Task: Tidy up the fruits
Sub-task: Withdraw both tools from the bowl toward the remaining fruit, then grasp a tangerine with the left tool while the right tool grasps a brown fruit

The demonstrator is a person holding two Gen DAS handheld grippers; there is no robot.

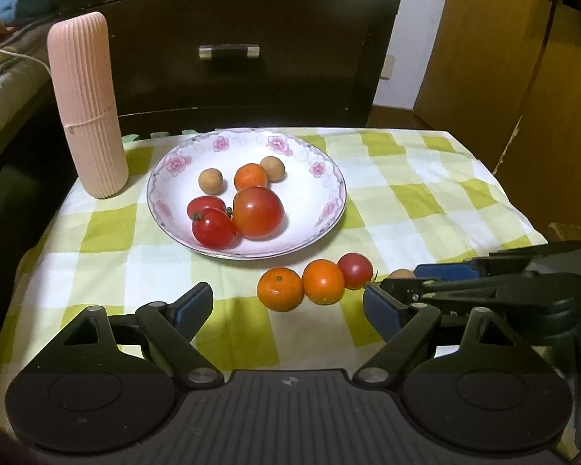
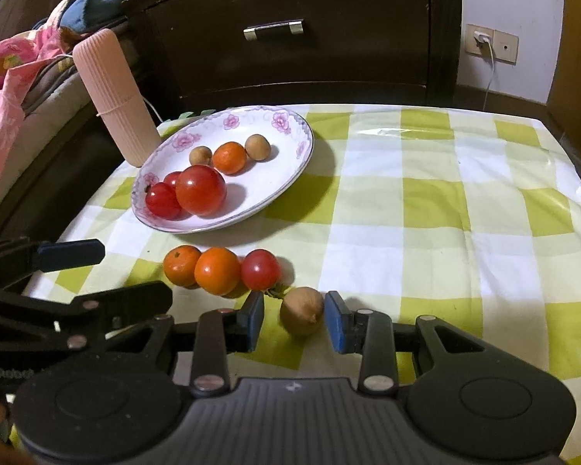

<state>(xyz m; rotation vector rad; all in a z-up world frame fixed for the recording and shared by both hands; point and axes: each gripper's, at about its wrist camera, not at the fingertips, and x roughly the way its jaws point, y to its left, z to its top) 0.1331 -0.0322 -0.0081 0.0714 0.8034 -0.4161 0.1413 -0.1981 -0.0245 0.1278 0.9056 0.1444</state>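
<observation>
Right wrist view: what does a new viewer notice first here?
First, the flowered plate at the back left of the checked cloth, holding tomatoes, an orange and two brown fruits. Next, the right gripper, open around a brown fruit near the front edge, beside a row of three loose fruits.

The tablecloth is checked lime green and white. The white plate bears pink flowers along its rim. Near the cloth's front edge lie two orange fruits, a red tomato and a tan longan.
</observation>
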